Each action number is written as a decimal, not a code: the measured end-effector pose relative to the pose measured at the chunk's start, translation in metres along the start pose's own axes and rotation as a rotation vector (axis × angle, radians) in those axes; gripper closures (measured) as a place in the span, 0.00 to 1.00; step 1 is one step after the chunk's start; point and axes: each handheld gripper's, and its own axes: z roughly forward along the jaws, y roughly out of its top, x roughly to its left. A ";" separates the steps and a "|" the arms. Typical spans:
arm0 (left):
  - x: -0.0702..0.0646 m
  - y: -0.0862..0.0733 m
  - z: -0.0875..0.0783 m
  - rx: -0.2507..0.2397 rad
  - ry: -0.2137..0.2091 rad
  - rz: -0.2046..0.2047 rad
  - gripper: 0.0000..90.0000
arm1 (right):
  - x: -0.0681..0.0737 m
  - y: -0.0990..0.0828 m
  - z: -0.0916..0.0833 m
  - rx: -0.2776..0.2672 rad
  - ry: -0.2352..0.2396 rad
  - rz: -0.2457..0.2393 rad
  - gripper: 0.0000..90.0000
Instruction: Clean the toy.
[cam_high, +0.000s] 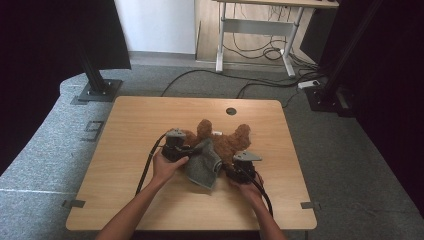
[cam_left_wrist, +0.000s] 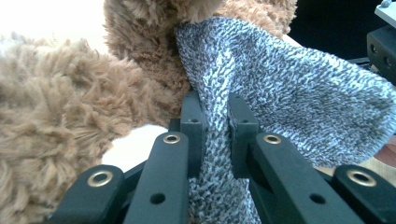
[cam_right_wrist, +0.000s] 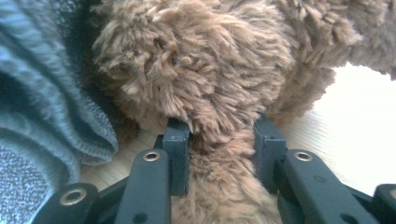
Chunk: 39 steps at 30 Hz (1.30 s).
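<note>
A brown plush bear (cam_high: 227, 140) lies in the middle of the wooden table (cam_high: 135, 130), partly covered by a small grey knit garment (cam_high: 205, 167). My left gripper (cam_high: 192, 150) is at the bear's left side. In the left gripper view my left gripper (cam_left_wrist: 215, 112) is shut on a fold of the grey knit garment (cam_left_wrist: 289, 93), with the bear's fur (cam_left_wrist: 56, 116) right behind it. My right gripper (cam_high: 231, 167) sits at the bear's near right. In the right gripper view my right gripper (cam_right_wrist: 223, 128) is shut on a furry limb of the bear (cam_right_wrist: 201, 70), and the garment (cam_right_wrist: 42, 93) bunches at the left.
A round cable hole (cam_high: 231, 111) marks the table's far edge. Beyond the table stand a white-legged desk (cam_high: 260, 30), a black stand base (cam_high: 97, 90) at the left, and loose cables (cam_high: 260, 82) on the grey carpet. Bare tabletop lies to both sides of the bear.
</note>
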 end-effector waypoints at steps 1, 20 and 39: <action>-0.001 0.000 -0.001 0.001 0.005 0.005 0.89 | 0.000 0.000 0.000 -0.001 -0.001 0.000 0.73; -0.025 -0.034 0.012 0.107 -0.050 0.008 0.88 | -0.003 0.001 0.000 -0.003 0.007 0.015 0.73; 0.016 -0.061 -0.010 0.128 0.002 -0.109 0.88 | -0.004 0.001 -0.001 -0.005 0.017 0.018 0.72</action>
